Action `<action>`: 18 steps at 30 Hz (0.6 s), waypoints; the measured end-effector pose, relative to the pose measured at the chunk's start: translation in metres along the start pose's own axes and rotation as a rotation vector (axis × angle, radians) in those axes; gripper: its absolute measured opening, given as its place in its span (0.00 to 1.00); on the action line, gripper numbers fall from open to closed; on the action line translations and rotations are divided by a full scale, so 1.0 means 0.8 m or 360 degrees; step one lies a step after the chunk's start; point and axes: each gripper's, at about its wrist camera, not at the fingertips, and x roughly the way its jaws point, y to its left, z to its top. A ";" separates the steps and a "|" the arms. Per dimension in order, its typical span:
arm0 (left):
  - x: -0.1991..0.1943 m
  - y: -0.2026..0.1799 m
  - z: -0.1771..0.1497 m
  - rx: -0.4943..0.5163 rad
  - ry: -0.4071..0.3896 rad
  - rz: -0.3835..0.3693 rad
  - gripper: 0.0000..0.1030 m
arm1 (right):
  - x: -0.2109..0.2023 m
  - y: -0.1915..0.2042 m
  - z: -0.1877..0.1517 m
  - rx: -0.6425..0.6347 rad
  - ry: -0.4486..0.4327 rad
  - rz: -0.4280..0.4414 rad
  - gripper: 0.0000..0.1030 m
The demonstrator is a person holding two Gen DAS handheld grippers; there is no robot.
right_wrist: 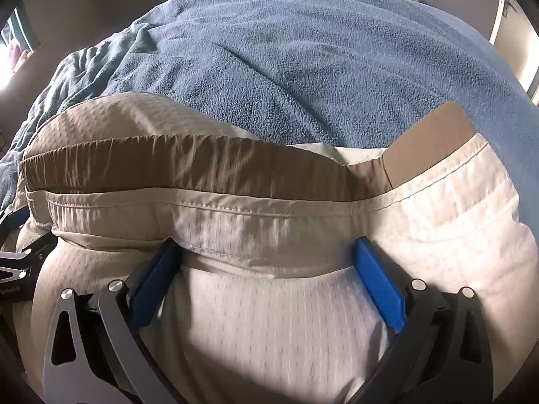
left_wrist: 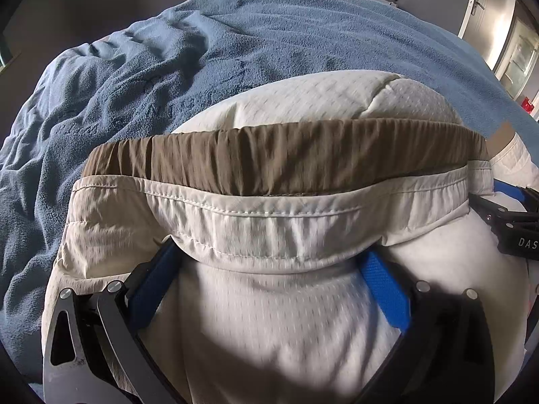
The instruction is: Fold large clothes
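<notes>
I'm working in a home bedroom. A rumpled blue fleece blanket (left_wrist: 235,43) covers the bed before me, and a white door with a lever handle (left_wrist: 485,10) stands beyond.

White mesh-lined shorts (left_wrist: 269,215), brown waistband inside, bunched on blue blanket (left_wrist: 168,50)

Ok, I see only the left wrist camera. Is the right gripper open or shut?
Observer: Open. The right gripper has its blue fingers wide apart, and the hem of the white garment lies over their tips.
Operator: And the tan thing at the right end of the waistband?
Observer: It is a flat tan patch, a plain rectangle, next to the brown waistband. Behind it is the blue blanket.
</notes>
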 end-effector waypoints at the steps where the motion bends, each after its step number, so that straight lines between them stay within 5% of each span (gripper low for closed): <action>1: 0.000 0.000 0.000 0.0000 -0.0002 -0.0001 0.96 | 0.000 0.001 -0.001 0.0001 -0.0001 0.0000 0.93; 18: -0.011 0.002 -0.015 -0.0026 -0.0182 -0.0023 0.95 | -0.009 -0.001 -0.015 0.0003 -0.0162 0.0010 0.93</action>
